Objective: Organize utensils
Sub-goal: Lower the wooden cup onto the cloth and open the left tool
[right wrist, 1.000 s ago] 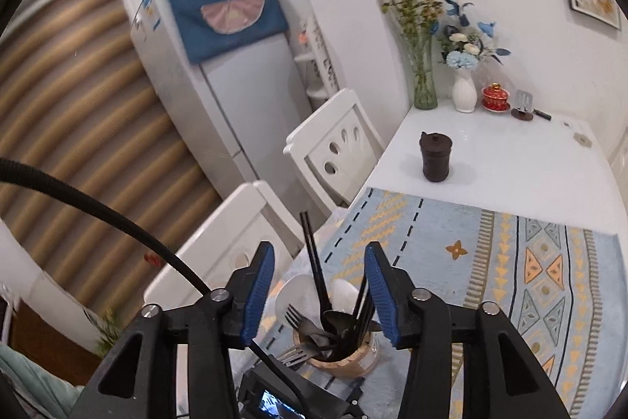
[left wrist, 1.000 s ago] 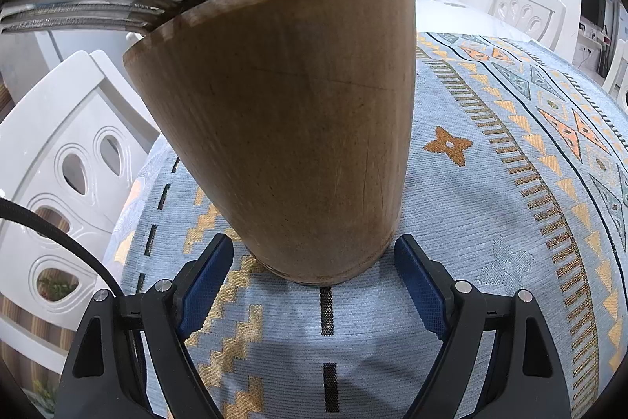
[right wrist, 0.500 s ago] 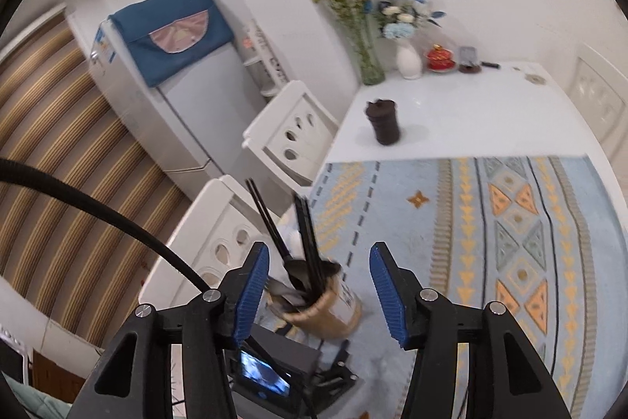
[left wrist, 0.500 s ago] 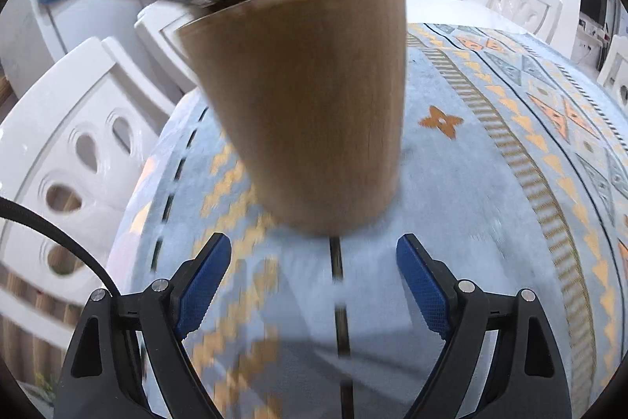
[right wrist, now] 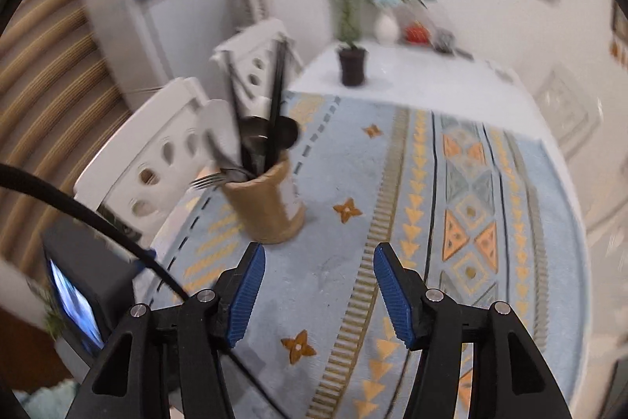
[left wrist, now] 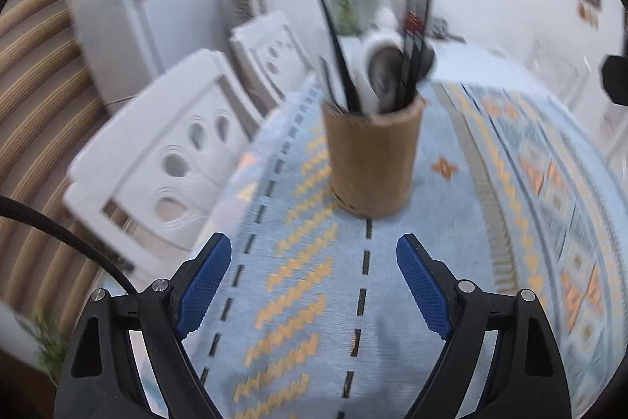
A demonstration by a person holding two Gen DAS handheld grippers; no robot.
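Since the tall tan wooden utensil cup [left wrist: 373, 160] looks top-heavy, I'd grip low; my left claw [left wrist: 314, 285] and right claw [right wrist: 316, 295], opening, are both spread, empty.

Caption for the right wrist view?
Wooden utensil holder with fork and chopsticks on a patterned tablecloth; right gripper empty, jaws opening.

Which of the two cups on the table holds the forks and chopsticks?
The tan wooden cup on the patterned cloth holds them; the small dark cup stands farther back on bare white table.
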